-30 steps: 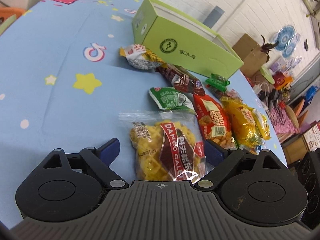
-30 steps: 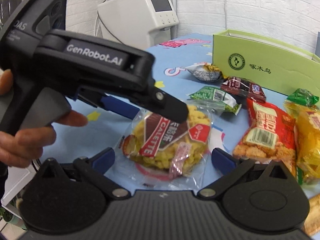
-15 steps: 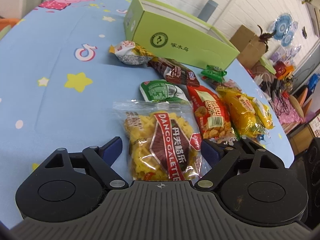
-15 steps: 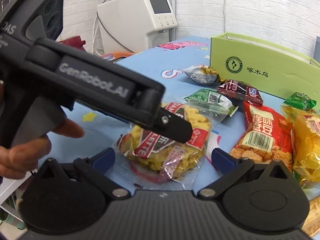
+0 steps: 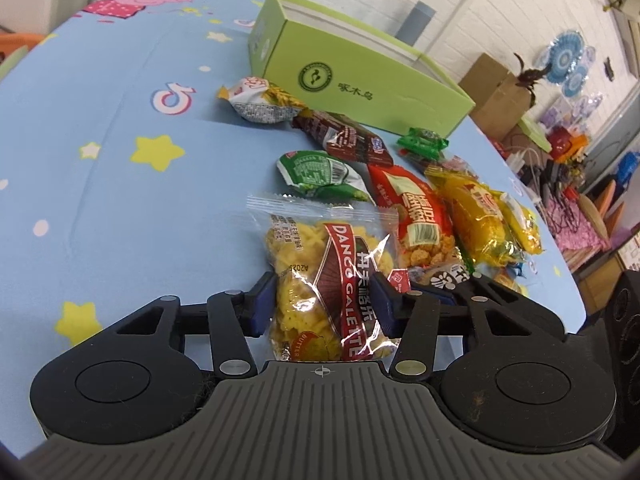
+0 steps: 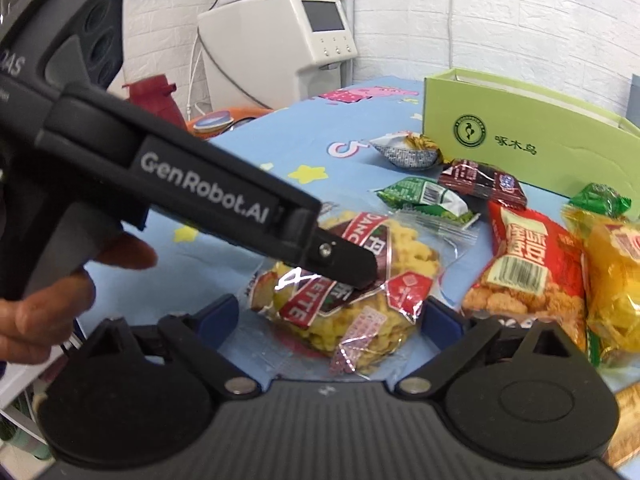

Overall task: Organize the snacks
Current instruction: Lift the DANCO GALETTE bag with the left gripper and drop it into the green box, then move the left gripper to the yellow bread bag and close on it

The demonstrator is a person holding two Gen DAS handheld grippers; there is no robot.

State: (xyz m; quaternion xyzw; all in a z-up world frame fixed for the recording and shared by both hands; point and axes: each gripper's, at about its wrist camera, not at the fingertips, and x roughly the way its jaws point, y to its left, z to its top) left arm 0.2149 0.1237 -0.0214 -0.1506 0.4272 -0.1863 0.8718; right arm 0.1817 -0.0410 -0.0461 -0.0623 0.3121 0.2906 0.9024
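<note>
— While the other packets lie loose on the blue tablecloth (image 5: 100,184), which step is this?

— The pick-up, I judge. The left gripper (image 5: 323,306) has just been closing and its pads now pinch the clear galette packet (image 5: 320,272), which sits at the near end of the row.

— And the right gripper (image 6: 330,318)?

— Its jaws have been narrowing too, yet they stand clear of the packet lying between them, so it's unclenched.

— Next?

— Probably a lift and a carry to the green box (image 5: 360,76) behind the snacks, keeping the slippery film from sliding.

— Any writing?

— "DANCO GALETTE" and "BUTTER" on the packet; "GenRobot.AI" on the left tool's side
</note>
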